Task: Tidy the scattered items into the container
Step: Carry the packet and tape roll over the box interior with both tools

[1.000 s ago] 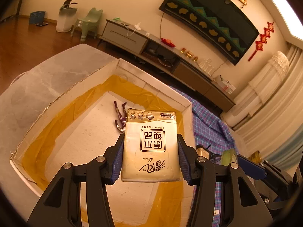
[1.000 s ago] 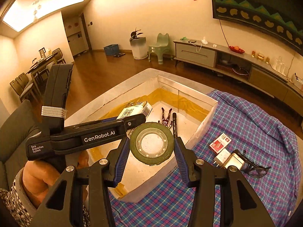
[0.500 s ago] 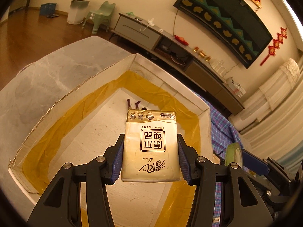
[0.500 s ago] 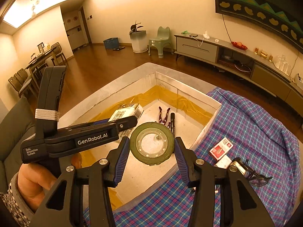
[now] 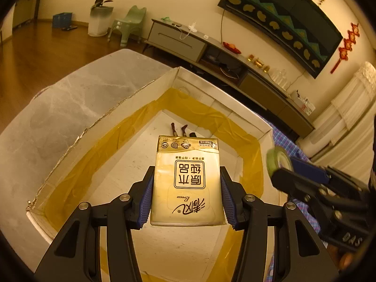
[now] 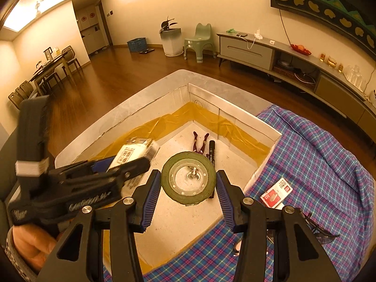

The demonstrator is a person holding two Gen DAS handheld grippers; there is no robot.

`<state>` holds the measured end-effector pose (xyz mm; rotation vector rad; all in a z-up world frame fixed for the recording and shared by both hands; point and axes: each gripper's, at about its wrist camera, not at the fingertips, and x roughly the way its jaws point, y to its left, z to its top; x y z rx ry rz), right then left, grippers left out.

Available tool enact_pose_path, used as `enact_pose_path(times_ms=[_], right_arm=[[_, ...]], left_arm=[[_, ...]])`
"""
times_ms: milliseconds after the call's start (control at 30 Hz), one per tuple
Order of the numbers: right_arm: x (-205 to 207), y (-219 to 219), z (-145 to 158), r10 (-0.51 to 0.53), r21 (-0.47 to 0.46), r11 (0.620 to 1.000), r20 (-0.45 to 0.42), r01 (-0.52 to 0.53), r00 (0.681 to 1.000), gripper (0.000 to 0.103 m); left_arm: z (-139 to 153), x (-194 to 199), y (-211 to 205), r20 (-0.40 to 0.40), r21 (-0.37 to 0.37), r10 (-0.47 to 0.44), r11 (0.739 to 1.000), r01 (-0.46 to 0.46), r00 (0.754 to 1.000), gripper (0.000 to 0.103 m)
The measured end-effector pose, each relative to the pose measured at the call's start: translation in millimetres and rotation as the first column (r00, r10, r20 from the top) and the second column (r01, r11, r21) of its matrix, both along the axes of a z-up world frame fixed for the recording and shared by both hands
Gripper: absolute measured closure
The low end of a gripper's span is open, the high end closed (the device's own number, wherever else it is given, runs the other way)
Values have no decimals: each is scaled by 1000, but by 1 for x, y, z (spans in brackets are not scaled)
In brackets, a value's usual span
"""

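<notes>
- Blue pads on the left gripper (image 5: 186,195) squeeze one cream tissue pack (image 5: 186,183) from both sides; the jaws are clenched on it, and it sits right between them.
- That pack's long side runs away from the camera, along the fingers, with its gold end farthest out. It hangs over the inside of the box (image 5: 105,117).
- Next, the right gripper (image 6: 188,188) has its jaws clenched on one green tape roll (image 6: 188,178). A pad presses on each side of the ring.
- You look straight through the roll's hole in the right wrist view. The roll also hangs over the inside of the box.
- One hand (image 6: 33,246) with a grey sleeve holds the left gripper, seen low on the left in the right wrist view.
- Down on the box floor lie one pair of pliers with dark red handles (image 6: 200,142) and one black marker (image 6: 211,151). They lie side by side, both pointing toward the far corner.
- One white box with yellow film along its walls sits on the grey bench (image 6: 152,94).
- To the right, on the blue checked cloth (image 6: 317,164), lie one small red and white box (image 6: 276,192) and one pair of glasses (image 6: 322,232), well outside the big box.
</notes>
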<state>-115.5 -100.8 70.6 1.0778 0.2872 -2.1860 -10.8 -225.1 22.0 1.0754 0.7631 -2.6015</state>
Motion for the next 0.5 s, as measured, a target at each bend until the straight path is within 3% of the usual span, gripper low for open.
enact_pose_path(times_ms=[500], right_arm=[[-55,-19,-27,-36,81,996,85,29,996,54]], left_arm=[[-8,3,-2,54,-27,8,1000,-6,998,50]])
